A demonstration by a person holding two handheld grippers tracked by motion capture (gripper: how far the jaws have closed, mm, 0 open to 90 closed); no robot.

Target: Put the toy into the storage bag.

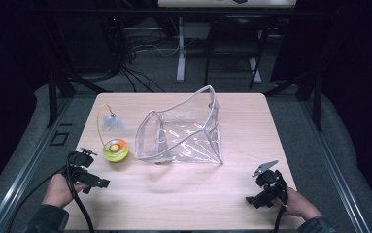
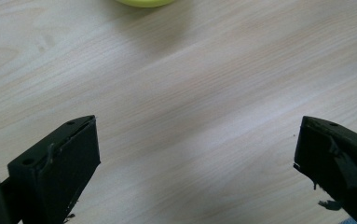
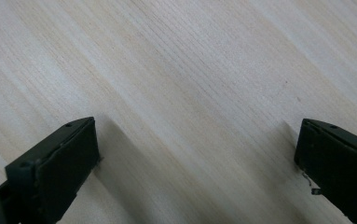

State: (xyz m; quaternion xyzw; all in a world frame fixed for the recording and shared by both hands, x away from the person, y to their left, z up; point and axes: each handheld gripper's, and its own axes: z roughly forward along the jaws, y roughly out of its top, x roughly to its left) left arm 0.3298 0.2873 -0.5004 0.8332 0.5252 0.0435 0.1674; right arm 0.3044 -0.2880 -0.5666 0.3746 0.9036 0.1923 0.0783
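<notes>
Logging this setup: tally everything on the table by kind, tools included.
Clear plastic bag: 1
Yellow toy with wire and feathery tuft: 1
Hand-held tools: 2, left tool and right tool, both open and empty
Total: 4

Yellow-green toy [image 1: 115, 151] with orange ball inside, clear bag [image 1: 181, 131], pale wood-grain table [image 1: 183, 194], possibly whitish feather tuft [image 1: 112, 122]

setting: lab or test workspace. evidence: pale wood-grain table [image 1: 183, 194] on grey carpet, black metal frame posts [image 1: 52, 97] at its sides, loose cables [image 1: 140, 46] on the floor behind, desk legs [image 1: 180, 48], dark surroundings.
</notes>
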